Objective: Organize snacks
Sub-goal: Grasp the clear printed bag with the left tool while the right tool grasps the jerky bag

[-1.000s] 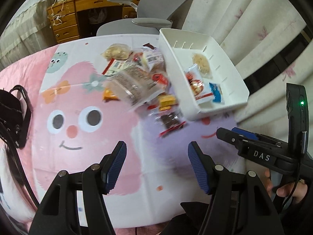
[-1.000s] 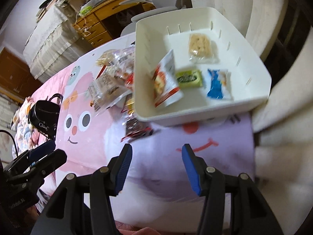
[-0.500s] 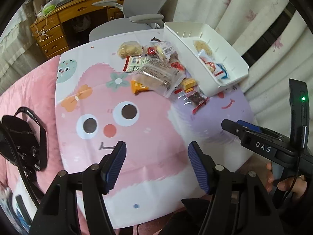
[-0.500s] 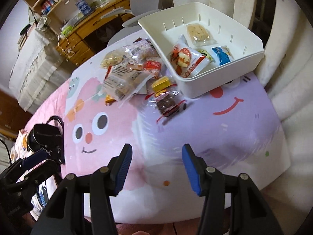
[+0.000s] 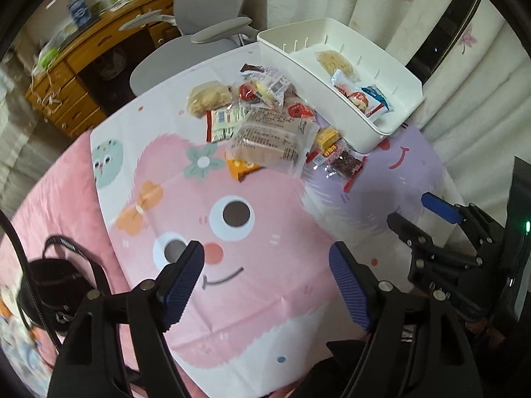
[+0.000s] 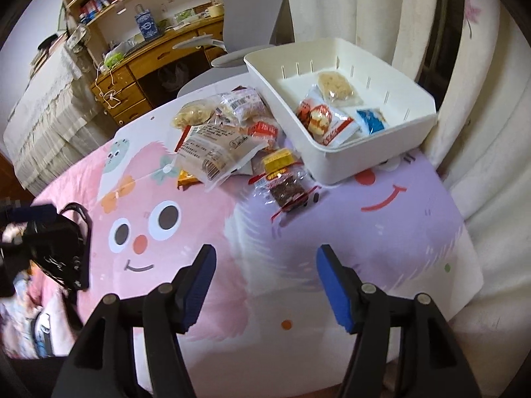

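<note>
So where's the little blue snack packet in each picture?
Left wrist view: the blue packet lies in the white bin, upper right.
Right wrist view: blue packet near the bin's front right corner, upper right.
Shared landmark: the dark snack in clear wrap just outside the bin.

The left gripper [image 5: 266,273] carries two black plastic arms, each tipped with a ribbed blue pad [image 5: 347,288], with silver screw heads at the joints. In the same view, at three o'clock, the right gripper [image 5: 421,214] shows a black hinged frame, small screws, one blue pad and a lit green lamp [image 5: 524,226] on its dark housing. From its own camera the right gripper [image 6: 265,285] looks alike: black arms, blue ribbed pads, silver rivets. Both sets of jaws are opening, with nothing between them.
</note>
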Available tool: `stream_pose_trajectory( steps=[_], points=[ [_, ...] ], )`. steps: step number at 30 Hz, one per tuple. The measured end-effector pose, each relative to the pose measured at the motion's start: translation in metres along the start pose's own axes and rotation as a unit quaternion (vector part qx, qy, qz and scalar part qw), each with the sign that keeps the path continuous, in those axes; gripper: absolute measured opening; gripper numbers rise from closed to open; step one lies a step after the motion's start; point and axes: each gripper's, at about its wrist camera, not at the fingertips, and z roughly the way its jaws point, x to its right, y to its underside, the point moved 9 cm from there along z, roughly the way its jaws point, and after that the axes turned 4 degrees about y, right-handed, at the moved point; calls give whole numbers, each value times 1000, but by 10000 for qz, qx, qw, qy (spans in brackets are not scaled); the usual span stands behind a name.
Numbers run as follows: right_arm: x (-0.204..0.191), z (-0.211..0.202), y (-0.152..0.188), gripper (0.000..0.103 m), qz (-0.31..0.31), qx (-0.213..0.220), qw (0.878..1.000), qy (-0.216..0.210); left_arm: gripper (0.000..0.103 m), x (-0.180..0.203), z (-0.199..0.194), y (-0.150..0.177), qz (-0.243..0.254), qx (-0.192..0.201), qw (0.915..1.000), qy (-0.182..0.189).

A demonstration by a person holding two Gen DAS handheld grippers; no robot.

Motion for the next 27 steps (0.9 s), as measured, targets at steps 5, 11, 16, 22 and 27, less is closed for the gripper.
stream_pose_trajectory(
  steps=[5,11,16,22,27],
  points=[
    [3,14,-9,66,-454,299,9983,205,83,1,21,-34,193,-222,9995,-152],
    [2,38,-23,66,-1078,609,9917,347,89,-6,62,-75,221,-595,9977,-232],
    [-3,72,-27,66,-1426,508,9879,335,90,-10,106,-99,282,-981,9944,-276],
    [-7,103,-27,67,-1621,313,9859,264,90,-14,161,-116,272,-1532,9877,-181],
    [-9,121,-28,67,-1686,201,9851,268,96,-12,188,-122,219,-1788,9836,17]
  ],
)
